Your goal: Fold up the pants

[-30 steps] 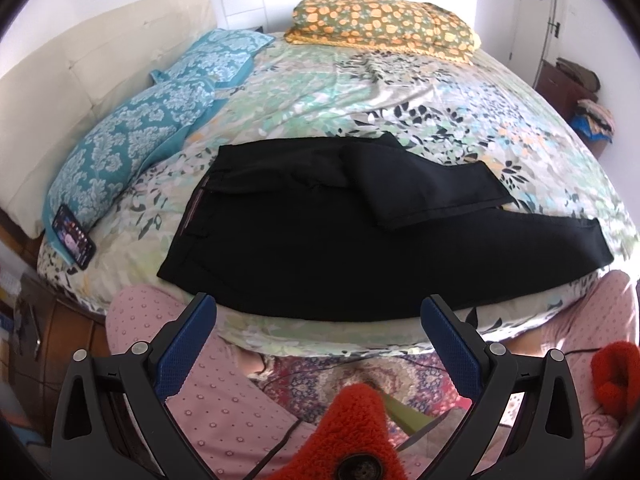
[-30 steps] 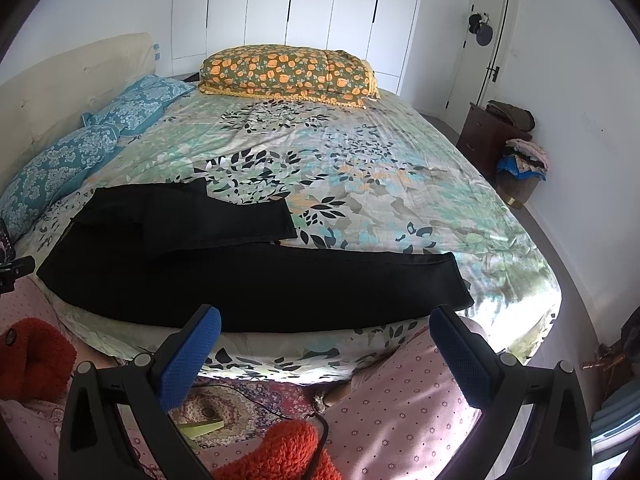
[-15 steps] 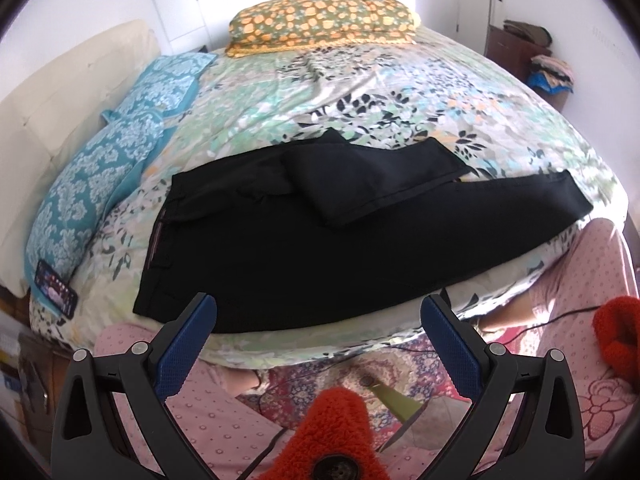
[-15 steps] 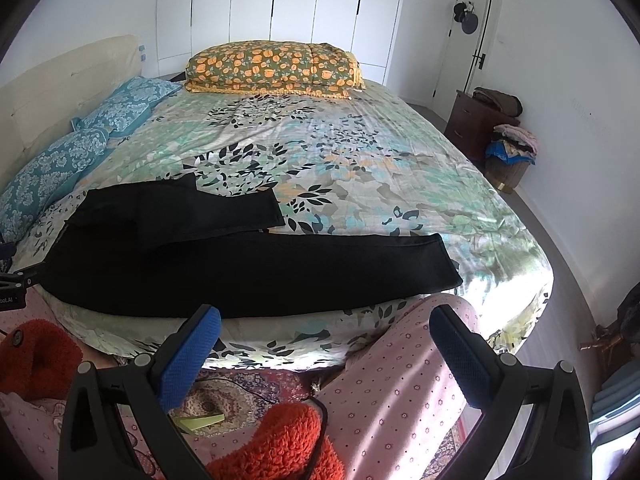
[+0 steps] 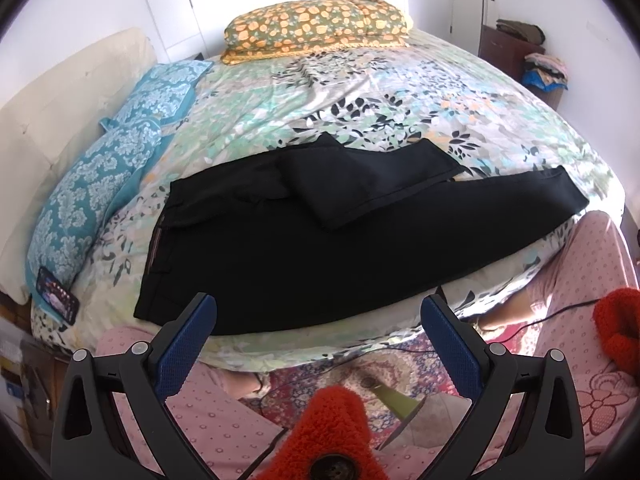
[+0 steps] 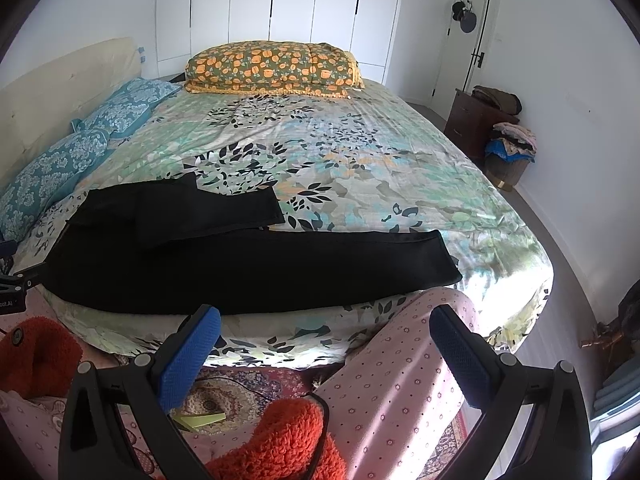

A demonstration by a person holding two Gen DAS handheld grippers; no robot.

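One pair of black pants (image 5: 320, 248), two blue pillows (image 5: 92, 200), one orange-flowered pillow (image 5: 316, 28), one phone (image 5: 56, 294).

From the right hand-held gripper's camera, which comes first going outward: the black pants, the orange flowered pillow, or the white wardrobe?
Seen from the right hand-held gripper, which is open:
1. Black pants, laid along the near edge of the bed.
2. Orange flowered pillow, at the far side of the bed.
3. White wardrobe, against the back wall behind the pillow.

Floral bedspread (image 6: 360, 160), orange-flowered pillow (image 6: 276, 68) — two blue pillows (image 5: 100, 184).
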